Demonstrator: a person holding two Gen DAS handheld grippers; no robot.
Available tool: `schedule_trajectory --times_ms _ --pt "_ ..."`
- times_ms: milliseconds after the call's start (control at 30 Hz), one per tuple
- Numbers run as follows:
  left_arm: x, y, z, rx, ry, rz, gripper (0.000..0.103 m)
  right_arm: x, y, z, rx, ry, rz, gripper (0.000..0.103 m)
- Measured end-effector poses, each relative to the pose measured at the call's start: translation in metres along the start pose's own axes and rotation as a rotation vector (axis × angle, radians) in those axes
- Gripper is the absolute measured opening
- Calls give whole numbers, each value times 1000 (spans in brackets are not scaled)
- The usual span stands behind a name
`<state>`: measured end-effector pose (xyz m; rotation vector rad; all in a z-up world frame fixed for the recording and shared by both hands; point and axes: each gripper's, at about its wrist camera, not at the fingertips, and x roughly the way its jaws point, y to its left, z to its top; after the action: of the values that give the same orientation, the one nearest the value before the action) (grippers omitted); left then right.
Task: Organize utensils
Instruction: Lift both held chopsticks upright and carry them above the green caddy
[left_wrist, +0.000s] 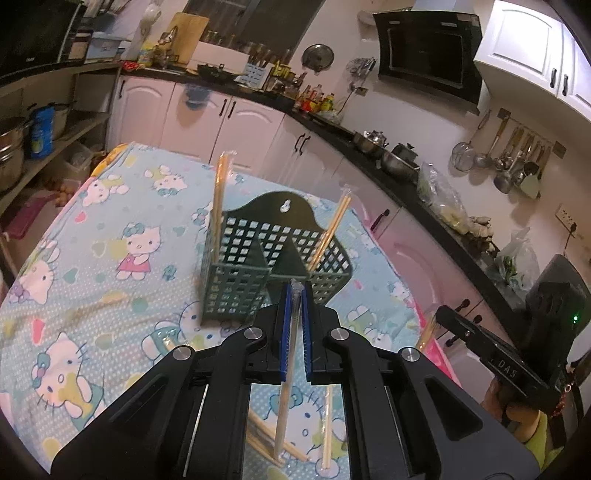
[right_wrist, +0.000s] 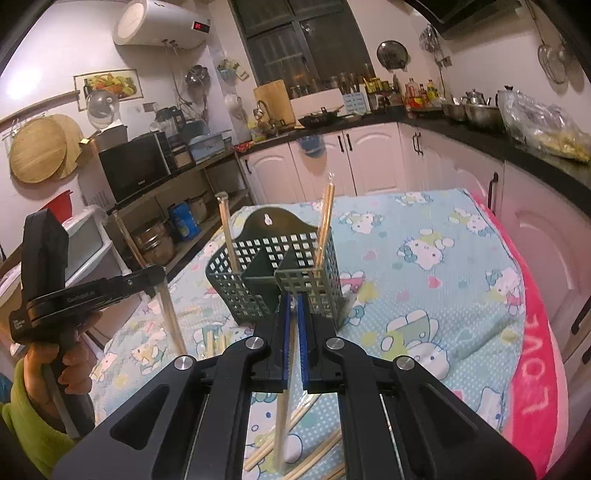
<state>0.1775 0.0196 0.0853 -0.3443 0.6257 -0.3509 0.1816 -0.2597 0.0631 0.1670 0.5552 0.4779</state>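
Your utensil basket (left_wrist: 273, 254) stands on the worktop (left_wrist: 110, 229), ahead of both hand-held grippers. One wrapped chopstick pair (left_wrist: 218, 199) stands in its left compartment, another (left_wrist: 330, 230) leans in its right one. Loose chopsticks (right_wrist: 295, 435) lie on the worktop nearer you, below the grippers. Behind the basket the cabinets (left_wrist: 236, 125) run under the kitchen counter (left_wrist: 369, 136)

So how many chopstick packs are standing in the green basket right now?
2. One pack stands in the basket's left compartment, the other leans in the right one, as the left camera sees it. The middle compartment shows none, though its bottom is hidden.
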Motion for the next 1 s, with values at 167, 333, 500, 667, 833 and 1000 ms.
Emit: schedule_trajectory --times_ms 167,333,500,667,833,1000 --pt "-2 -12 10 28 -20 -18 1 -6 4 9 -19 -26 7 4" --pt "-4 -19 22 41 -41 -36 1 -12 9 19 -41 -52 6 2" --pt "-8 -30 36 62 -75 -52 1 -15 14 32 -69 -75 3 2" --pt "-13 -37 53 78 -115 -60 1 -18 20 47 -91 -104 7 2" --pt "-19 -45 75 99 -160 -66 1 -19 27 64 -113 -130 17 2" --pt "-21 -50 93 116 -199 -64 1 -18 35 81 -131 -158 20 2"
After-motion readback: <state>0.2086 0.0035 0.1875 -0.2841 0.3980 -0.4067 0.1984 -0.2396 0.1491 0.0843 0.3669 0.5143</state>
